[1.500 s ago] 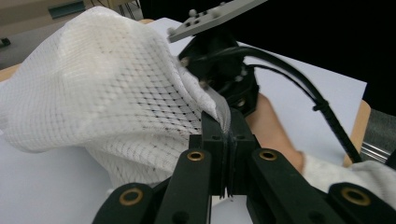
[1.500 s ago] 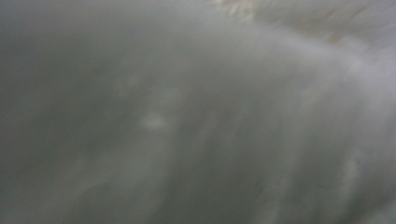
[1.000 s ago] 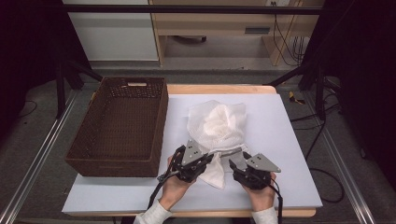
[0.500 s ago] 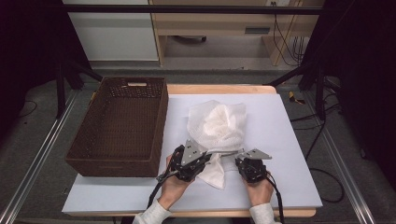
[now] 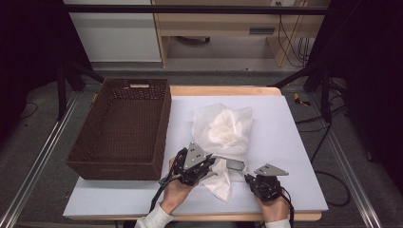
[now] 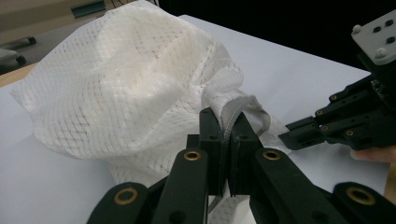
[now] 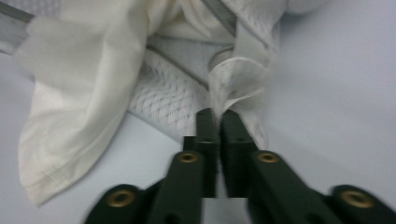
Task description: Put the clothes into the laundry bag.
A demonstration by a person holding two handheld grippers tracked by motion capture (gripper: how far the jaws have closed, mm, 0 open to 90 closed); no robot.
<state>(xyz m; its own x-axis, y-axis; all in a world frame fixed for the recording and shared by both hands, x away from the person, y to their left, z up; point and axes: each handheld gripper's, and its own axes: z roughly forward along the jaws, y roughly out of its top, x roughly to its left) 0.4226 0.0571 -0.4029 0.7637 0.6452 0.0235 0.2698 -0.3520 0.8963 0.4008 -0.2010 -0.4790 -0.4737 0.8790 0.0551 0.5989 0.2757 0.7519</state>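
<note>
A white mesh bag (image 5: 223,128) lies crumpled in the middle of the table, and a plain white cloth (image 5: 221,185) spills from its near end. My left gripper (image 5: 212,164) is shut on the bag's hemmed edge (image 6: 233,105), pinched between its tips (image 6: 227,123). My right gripper (image 5: 247,176) is at the bag's near right corner. Its jaws have just been closing and then eased a little, and a twist of mesh (image 7: 233,88) is pinched between their tips (image 7: 217,116). The cloth (image 7: 79,93) lies to the left of those jaws. The right gripper (image 6: 292,135) also shows from the left gripper view.
A dark brown wicker basket (image 5: 161,123) stands at the left of the table with nothing in it. The white tabletop (image 5: 290,128) is bare to the right of the bag. The table's front edge runs just below both hands.
My right gripper has moved toward the person and slightly right, and its jaws, open before, are now shut on the bag's edge. The left gripper has kept still.
</note>
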